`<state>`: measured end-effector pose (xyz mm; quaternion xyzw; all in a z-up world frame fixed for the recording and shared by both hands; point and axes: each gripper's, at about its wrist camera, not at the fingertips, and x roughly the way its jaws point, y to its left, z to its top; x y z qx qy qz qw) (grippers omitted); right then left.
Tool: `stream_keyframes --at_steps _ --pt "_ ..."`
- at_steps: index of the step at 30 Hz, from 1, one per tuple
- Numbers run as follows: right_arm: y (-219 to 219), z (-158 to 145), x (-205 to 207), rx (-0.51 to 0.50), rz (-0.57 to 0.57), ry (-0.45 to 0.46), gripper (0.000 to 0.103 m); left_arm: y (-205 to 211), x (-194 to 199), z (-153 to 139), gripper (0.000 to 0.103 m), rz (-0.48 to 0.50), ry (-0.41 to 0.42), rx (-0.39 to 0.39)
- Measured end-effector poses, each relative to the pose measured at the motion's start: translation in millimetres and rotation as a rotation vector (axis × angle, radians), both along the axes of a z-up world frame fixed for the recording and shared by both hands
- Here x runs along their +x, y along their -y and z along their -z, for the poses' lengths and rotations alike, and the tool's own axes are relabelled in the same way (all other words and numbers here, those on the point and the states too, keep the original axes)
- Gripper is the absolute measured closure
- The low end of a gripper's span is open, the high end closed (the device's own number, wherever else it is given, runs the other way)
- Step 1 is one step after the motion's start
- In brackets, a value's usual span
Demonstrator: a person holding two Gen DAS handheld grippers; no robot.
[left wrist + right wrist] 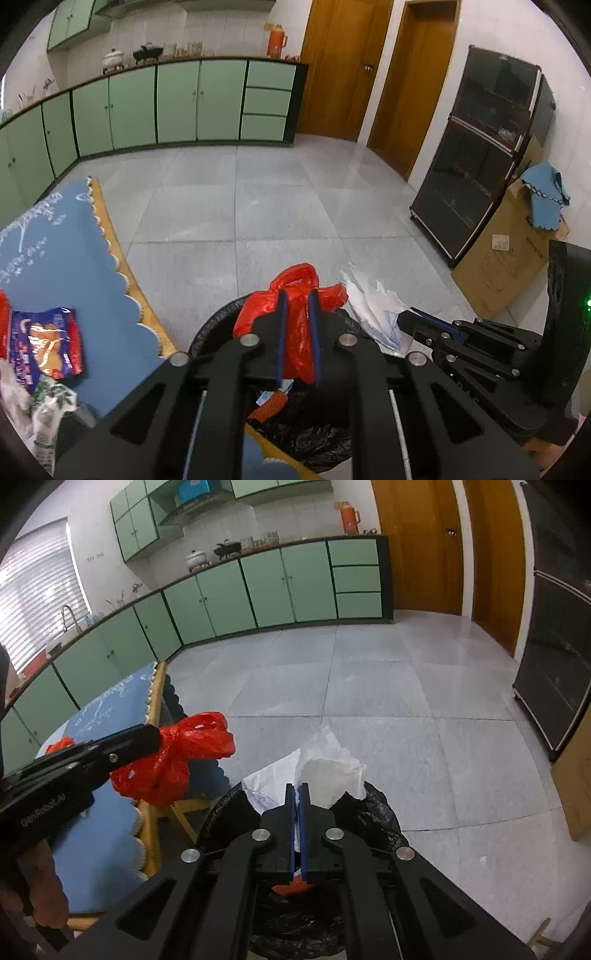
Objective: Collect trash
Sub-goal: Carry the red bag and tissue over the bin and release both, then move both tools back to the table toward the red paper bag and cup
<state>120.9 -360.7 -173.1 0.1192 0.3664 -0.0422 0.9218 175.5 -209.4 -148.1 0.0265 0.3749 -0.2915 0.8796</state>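
My left gripper (297,295) is shut on a crumpled red plastic bag (295,317), which bulges out beyond the blue pads. It hangs over a bin lined with a black bag (210,326). In the right wrist view the same red bag (177,760) dangles from the left gripper (157,734), just left of the bin (373,812). My right gripper (297,788) is shut on a crumpled white plastic bag (328,768) held above the bin's mouth. From the left wrist view, the right gripper (402,319) grips that white bag (369,302). Orange trash (271,402) lies inside the bin.
A table under a blue cloth (74,258) stands left of the bin, with a blue-red snack wrapper (48,343) and a white-green bag (48,413) on it. At the right stand a dark cabinet (472,166) and a cardboard box (509,251). Grey tiled floor (258,192) stretches ahead to green cupboards (177,103).
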Motion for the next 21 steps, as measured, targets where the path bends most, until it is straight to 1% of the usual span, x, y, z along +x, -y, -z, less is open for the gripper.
stream_keyframes --at_steps 1,2,3,4,5,7,8,10,11,13,14,16,17,19,20,21 --pt "1.8 2.0 3.7 -0.001 -0.001 -0.005 0.097 1.1 2.7 3.3 0.081 -0.003 -0.005 0.007" --pt "3.1 7.1 6.3 -0.002 -0.002 -0.016 0.097 0.8 4.9 5.4 0.077 -0.008 -0.008 0.011" --pt "4.4 10.9 9.1 0.0 -0.003 -0.025 0.097 0.9 7.8 6.2 0.07 -0.013 -0.012 0.01" --pt "6.7 15.2 12.0 0.005 -0.006 -0.039 0.092 -0.2 10.6 6.6 0.067 -0.018 -0.018 0.007" --pt "9.2 19.8 14.2 0.016 -0.008 -0.051 0.089 -1.4 12.7 6.9 0.067 -0.024 -0.023 0.005" --pt "12.7 24.5 16.1 0.03 -0.002 -0.058 0.077 -3.5 16.0 4.7 0.066 -0.036 -0.024 0.002" --pt "13.7 26.1 16.2 0.039 0.002 -0.063 0.075 -6.0 17.4 3.0 0.066 -0.043 -0.024 0.0" --pt "14.8 26.3 14.2 0.047 0.01 -0.067 0.066 -14.1 19.6 -2.9 0.064 -0.063 -0.022 -0.013" --pt "16.1 24.7 12.8 0.049 0.015 -0.064 0.064 -18.5 18.6 -6.5 0.063 -0.073 -0.016 -0.018" --pt "17.2 19.1 11.7 0.047 0.024 -0.055 0.052 -26.9 14.2 -15.7 0.058 -0.094 0.006 -0.024" --pt "15.7 13.7 10.3 0.046 0.029 -0.046 0.05 -31.7 11.6 -20.9 0.057 -0.104 0.021 -0.023" --pt "12.4 3.9 7.1 0.042 0.029 -0.023 0.04 -43.0 4.1 -31.6 0.052 -0.127 0.057 -0.021" --pt "8.8 -3.9 5.2 0.035 0.028 -0.005 0.037 -49.9 0.0 -37.0 0.051 -0.141 0.075 -0.02" --pt "-1.1 -21.4 2.4 0.014 0.024 0.037 0.028 -68.6 -10.7 -49.0 0.045 -0.18 0.118 -0.019" --pt "-6.2 -28.4 1.1 0.006 0.018 0.057 0.026 -81.1 -17.3 -55.5 0.043 -0.208 0.145 -0.013" --pt "-13.6 -36.9 0.1 -0.004 0.007 0.081 0.022 -92.3 -22.8 -60.9 0.041 -0.234 0.167 -0.008"
